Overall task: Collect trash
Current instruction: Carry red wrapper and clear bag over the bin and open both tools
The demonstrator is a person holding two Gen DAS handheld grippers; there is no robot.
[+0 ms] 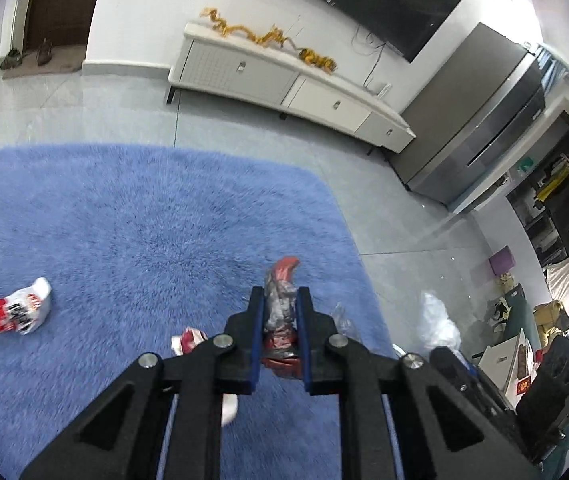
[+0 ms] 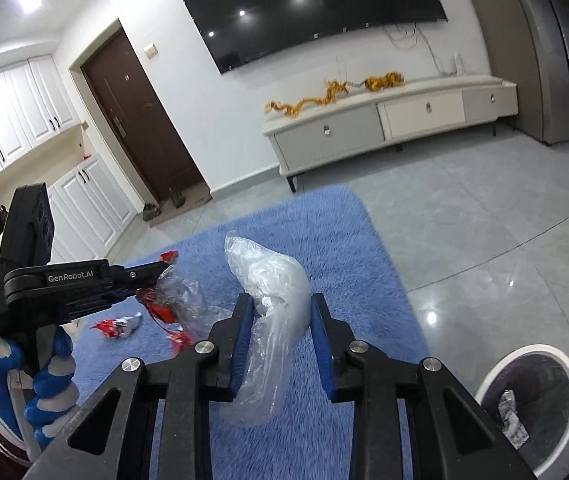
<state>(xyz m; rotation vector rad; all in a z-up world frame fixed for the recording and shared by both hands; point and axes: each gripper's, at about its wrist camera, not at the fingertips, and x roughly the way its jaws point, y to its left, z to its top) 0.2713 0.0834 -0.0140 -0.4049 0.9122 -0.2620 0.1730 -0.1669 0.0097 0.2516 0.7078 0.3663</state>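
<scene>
Our left gripper (image 1: 280,294) is clamped on a red-and-silver wrapper (image 1: 281,308) running lengthwise between its fingers; our right gripper (image 2: 278,300) pinches a clear plastic bag (image 2: 274,300) standing upright

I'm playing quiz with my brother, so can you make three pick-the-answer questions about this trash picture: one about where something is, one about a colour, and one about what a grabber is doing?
1. Where is the trash bin?
A. On the TV cabinet
B. On the floor beside the rug
C. In the doorway

2. What colour is the rug?
A. Green
B. Brown
C. Blue

3. What is the left gripper doing?
A. Pinching a red and silver wrapper
B. Hanging open with nothing in it
C. Holding a shoe

Answers: 1 B, the bin stands on grey tiles off the rug's edge. 2 C, the shaggy pile is blue in both views. 3 A, the wrapper sits squeezed between its fingers.
</scene>
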